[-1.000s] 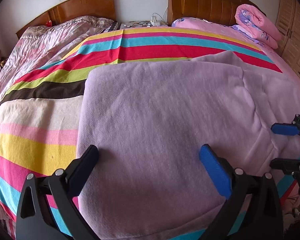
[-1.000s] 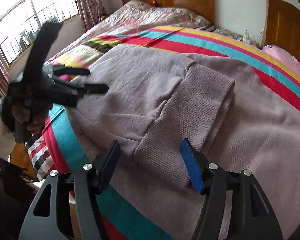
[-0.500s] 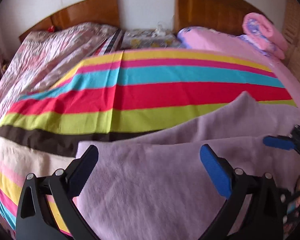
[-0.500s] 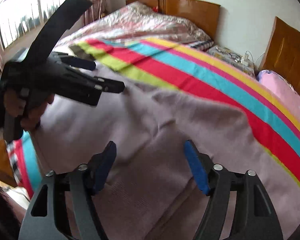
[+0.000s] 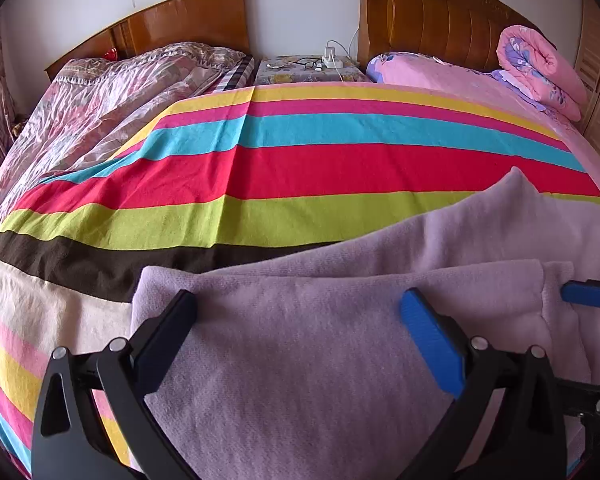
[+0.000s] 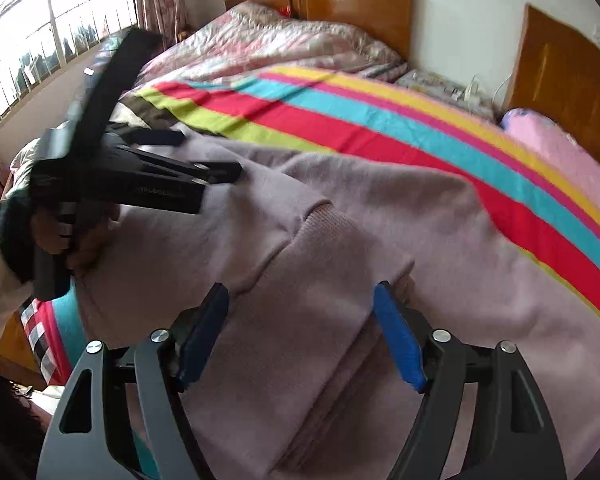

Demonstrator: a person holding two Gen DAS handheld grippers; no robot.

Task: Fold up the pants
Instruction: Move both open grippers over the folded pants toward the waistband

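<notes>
Now mid-fold on the pants (image 5: 300,360).
My left gripper (image 5: 300,332) and right gripper (image 6: 300,332) gape wide, empty; next I pinch the near edge.

The pants (image 5: 340,340) now lie folded over — more striped blanket (image 5: 300,168) shows. Both grippers have lifted back — left gripper (image 5: 300,344), right gripper (image 6: 300,336).

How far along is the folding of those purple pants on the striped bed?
Partway, it seems. The lilac pants already lie doubled, with the ribbed cuff on top of another layer. Both the left gripper and the right gripper hang open over the cloth, gripping nothing. Probably at least one more fold and some smoothing remain; part still spreads over the striped blanket.
</notes>
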